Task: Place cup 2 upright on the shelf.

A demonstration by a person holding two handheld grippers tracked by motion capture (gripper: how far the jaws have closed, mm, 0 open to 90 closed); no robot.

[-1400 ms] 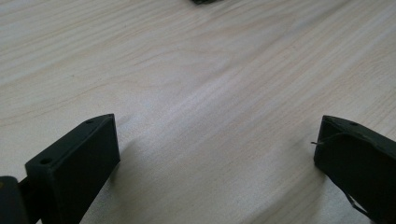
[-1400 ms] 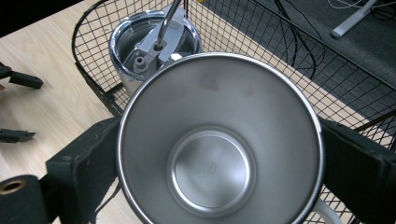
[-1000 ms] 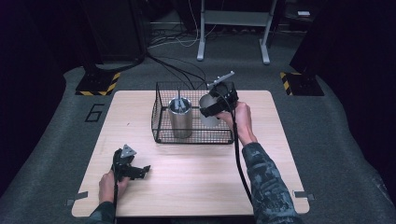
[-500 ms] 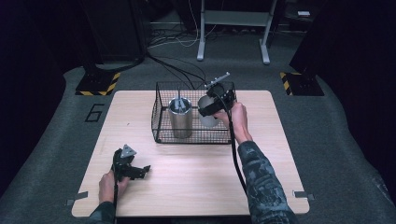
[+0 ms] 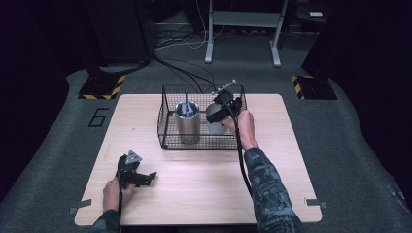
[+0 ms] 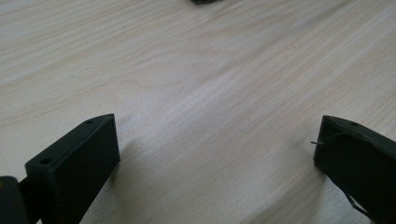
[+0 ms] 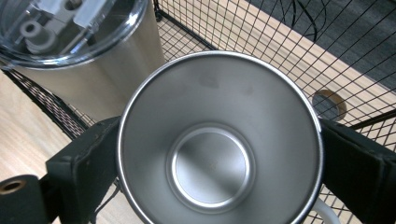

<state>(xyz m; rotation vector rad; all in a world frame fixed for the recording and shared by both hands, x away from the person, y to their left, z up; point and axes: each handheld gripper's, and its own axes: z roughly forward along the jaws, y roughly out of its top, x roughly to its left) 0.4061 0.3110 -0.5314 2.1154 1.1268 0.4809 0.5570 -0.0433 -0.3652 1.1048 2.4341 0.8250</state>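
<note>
A wire basket (image 5: 167, 116) stands at the back middle of the wooden table (image 5: 204, 189). In its left half a steel tumbler (image 5: 187, 124) with a clear lid stands upright. My right gripper (image 5: 221, 109) is shut on a steel cup (image 5: 213, 120), held upright in the basket's right half; I cannot tell whether it touches the basket floor. In the right gripper view the empty cup (image 7: 215, 158) sits between the black fingers (image 7: 84, 163), with the tumbler (image 7: 93, 79) just behind it. My left gripper (image 5: 141, 178) rests near the front left, open (image 6: 215, 154) over bare wood.
Basket mesh (image 7: 261, 42) surrounds the cup closely on the far side. Bare wood (image 6: 201, 70) lies in front of the left gripper. Beyond the table's back edge, cables (image 5: 189, 77) and a stand's legs (image 5: 243, 43) are on the floor.
My right gripper has carried the cup a little lower and leftward, closer to the tumbler inside the basket. The left gripper has stayed where it was.
</note>
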